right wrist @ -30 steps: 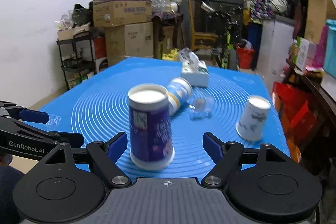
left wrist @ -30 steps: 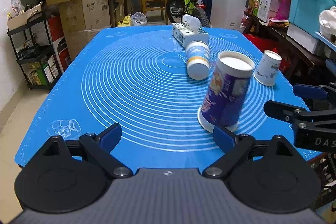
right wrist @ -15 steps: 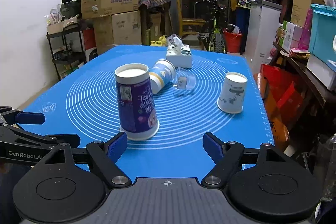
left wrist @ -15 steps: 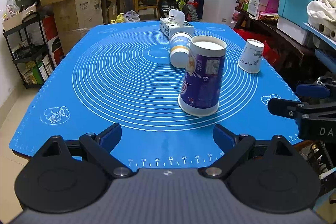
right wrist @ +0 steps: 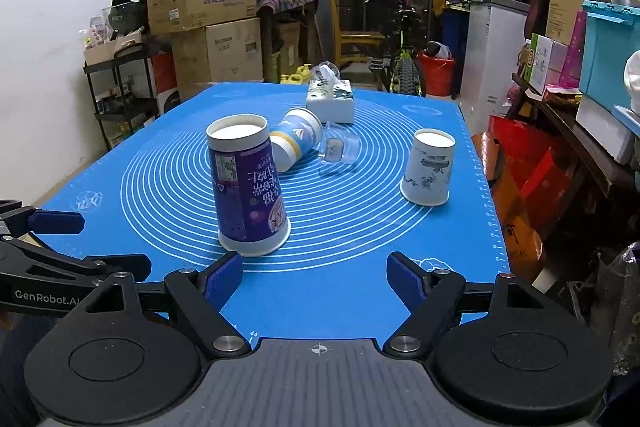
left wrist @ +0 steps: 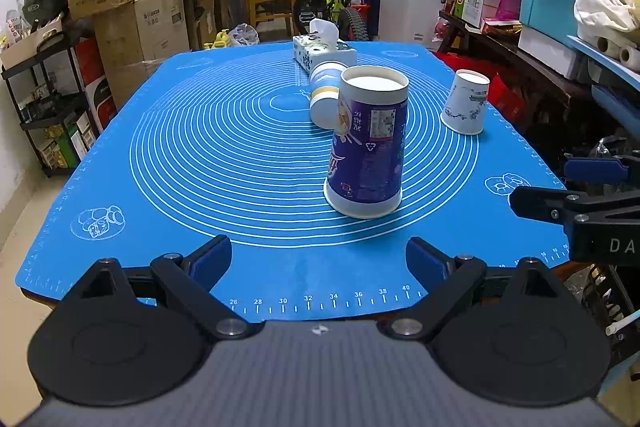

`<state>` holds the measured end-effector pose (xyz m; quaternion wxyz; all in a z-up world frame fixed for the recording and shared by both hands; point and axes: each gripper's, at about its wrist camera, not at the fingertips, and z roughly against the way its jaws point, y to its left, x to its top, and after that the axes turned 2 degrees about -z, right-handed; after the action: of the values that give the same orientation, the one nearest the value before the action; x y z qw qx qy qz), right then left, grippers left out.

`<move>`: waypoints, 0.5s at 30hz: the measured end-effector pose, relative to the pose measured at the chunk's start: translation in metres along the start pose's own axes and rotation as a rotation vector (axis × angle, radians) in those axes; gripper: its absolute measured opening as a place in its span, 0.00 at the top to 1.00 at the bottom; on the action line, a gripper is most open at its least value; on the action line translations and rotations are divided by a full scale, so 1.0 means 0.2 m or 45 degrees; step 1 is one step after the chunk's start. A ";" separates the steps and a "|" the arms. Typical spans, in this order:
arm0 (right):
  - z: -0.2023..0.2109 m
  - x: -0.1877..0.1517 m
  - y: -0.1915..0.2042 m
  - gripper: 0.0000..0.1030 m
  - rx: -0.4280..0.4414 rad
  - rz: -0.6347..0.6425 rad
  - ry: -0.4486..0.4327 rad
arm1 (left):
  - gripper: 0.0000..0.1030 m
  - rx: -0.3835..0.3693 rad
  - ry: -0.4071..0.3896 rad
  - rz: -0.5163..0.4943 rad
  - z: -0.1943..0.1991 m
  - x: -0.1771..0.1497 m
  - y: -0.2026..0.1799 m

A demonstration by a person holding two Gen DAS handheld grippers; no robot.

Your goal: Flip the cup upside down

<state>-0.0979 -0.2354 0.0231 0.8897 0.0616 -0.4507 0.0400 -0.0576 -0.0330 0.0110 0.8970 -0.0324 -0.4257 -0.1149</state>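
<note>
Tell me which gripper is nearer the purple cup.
Right. The right gripper sits just short of the purple cup, its left fingertip nearly at the rim; the left gripper hangs farther back.

both grippers (left wrist: 319, 259) (right wrist: 315, 275) wide apart — empty

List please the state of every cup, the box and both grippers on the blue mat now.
Purple cup: upside down, standing on its rim.
White cup: upside down, standing.
Blue and white cup: lying on its side.
Clear plastic cup: lying on its side.
Tissue box: upright, a tissue sticking out.
Left gripper: open, empty.
Right gripper: open, empty.
</note>
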 end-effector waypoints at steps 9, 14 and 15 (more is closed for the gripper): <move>0.00 0.00 0.00 0.20 0.004 0.000 0.005 | 0.09 0.004 0.010 -0.009 0.00 -0.01 -0.03; 0.00 -0.01 0.00 0.20 0.004 -0.001 0.005 | 0.09 0.003 0.012 -0.010 0.00 -0.01 -0.03; 0.00 -0.01 0.00 0.20 0.004 -0.002 0.005 | 0.09 0.004 0.011 -0.010 0.00 -0.01 -0.03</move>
<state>-0.0991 -0.2360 0.0218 0.8906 0.0633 -0.4487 0.0402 -0.0595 -0.0379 0.0085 0.8984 -0.0288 -0.4221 -0.1181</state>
